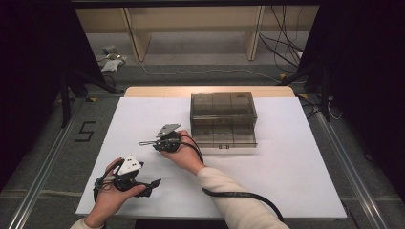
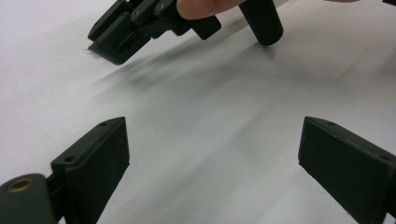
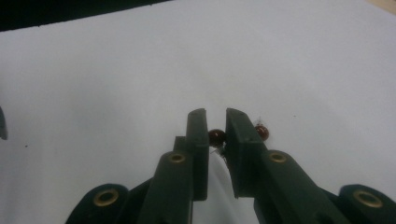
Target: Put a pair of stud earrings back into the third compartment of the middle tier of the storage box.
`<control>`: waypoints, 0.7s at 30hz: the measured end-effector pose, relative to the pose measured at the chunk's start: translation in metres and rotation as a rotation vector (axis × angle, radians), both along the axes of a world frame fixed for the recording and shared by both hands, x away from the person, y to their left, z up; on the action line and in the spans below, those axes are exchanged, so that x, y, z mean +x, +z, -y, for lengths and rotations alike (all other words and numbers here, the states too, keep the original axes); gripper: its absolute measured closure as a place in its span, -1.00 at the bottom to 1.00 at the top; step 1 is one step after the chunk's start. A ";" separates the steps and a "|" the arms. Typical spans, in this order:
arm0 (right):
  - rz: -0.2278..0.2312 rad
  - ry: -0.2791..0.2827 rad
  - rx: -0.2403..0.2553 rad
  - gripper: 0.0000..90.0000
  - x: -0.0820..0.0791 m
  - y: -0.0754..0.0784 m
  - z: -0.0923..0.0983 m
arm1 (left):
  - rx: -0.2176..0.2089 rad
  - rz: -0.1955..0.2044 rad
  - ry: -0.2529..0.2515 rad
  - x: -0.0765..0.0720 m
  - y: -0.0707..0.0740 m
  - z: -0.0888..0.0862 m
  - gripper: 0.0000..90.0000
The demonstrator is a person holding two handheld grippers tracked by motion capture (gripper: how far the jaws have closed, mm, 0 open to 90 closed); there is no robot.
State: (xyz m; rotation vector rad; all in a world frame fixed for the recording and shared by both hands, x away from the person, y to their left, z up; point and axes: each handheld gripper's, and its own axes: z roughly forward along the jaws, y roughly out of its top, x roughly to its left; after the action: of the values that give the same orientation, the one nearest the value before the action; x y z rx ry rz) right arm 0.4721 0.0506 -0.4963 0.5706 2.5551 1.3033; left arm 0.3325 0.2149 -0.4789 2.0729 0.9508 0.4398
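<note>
Beads (image 3: 217, 136), small, dark red and round, lie on the white tabletop (image 3: 116, 84) in the right gripper view: one sits between the nearly closed jaws of the right claw (image 3: 216, 122), a second (image 3: 262, 132) peeks out just beside the right jaw, and I cannot tell whether the pads actually press on the first. From the high view, the right claw (image 1: 143, 143) lies low on the sheet, pointing left, just left of a smoky clear drawer box (image 1: 223, 119) standing toward the far edge; the beads are too small to make out here. The left claw (image 1: 155, 182) is held near the front edge, pointing right. In the left gripper view, the left claw (image 2: 212, 154) stands wide apart and released over bare sheet, with the right claw (image 2: 100, 44) farther off, its tip down at the surface.
</note>
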 end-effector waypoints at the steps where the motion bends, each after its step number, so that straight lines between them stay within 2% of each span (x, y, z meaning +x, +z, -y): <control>1: 0.006 -0.003 0.009 0.79 -0.001 0.000 0.002 | 0.000 0.000 0.000 0.000 0.000 0.000 -0.80; 7: 0.022 -0.023 0.068 0.79 -0.004 0.004 0.016 | 0.004 0.002 0.001 0.000 0.000 0.000 -0.80; 15: 0.013 -0.039 0.075 0.79 -0.006 0.009 0.027 | 0.003 0.001 0.003 0.000 0.000 0.000 -0.80; 21: 0.024 -0.053 0.080 0.80 -0.007 0.017 0.036 | 0.001 0.001 0.007 0.000 0.000 0.000 -0.80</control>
State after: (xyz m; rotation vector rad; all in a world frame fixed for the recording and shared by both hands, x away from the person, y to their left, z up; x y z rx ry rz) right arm 0.4651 0.0150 -0.4792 0.6290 2.4606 1.3909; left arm 0.3327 0.2147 -0.4792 2.0704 0.9578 0.4447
